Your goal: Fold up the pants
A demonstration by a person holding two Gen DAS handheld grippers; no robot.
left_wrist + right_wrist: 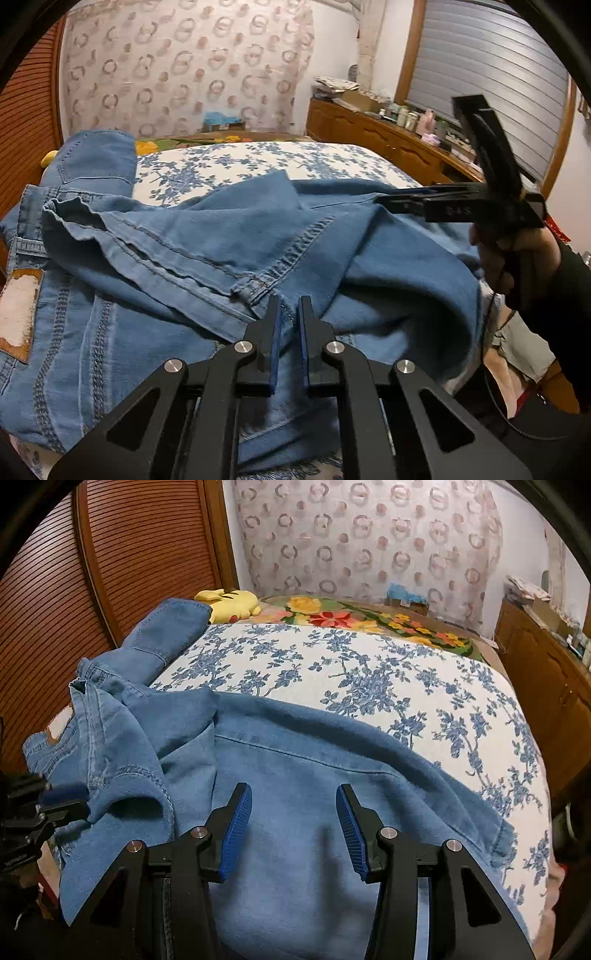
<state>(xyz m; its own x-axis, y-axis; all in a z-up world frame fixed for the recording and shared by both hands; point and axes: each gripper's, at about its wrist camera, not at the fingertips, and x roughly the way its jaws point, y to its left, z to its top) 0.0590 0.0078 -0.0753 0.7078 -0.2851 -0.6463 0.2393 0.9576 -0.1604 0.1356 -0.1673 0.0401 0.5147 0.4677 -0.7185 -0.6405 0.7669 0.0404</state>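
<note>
Soft matt denim pants [295, 775], ribbed wood door [122, 554], tool pads [238, 834] prob. grooved rubber.

- A bed [424, 716] is covered by a white spread printed with blue flowers.
- Blue denim pants [295, 794] are spread, rumpled, across the near part of the spread, one leg reaching toward the far left corner.
- A bright floral blanket [369, 622] is laid along the far edge.
- A yellow plush toy [231, 603] is seen beside that blanket, at the far left.
</note>
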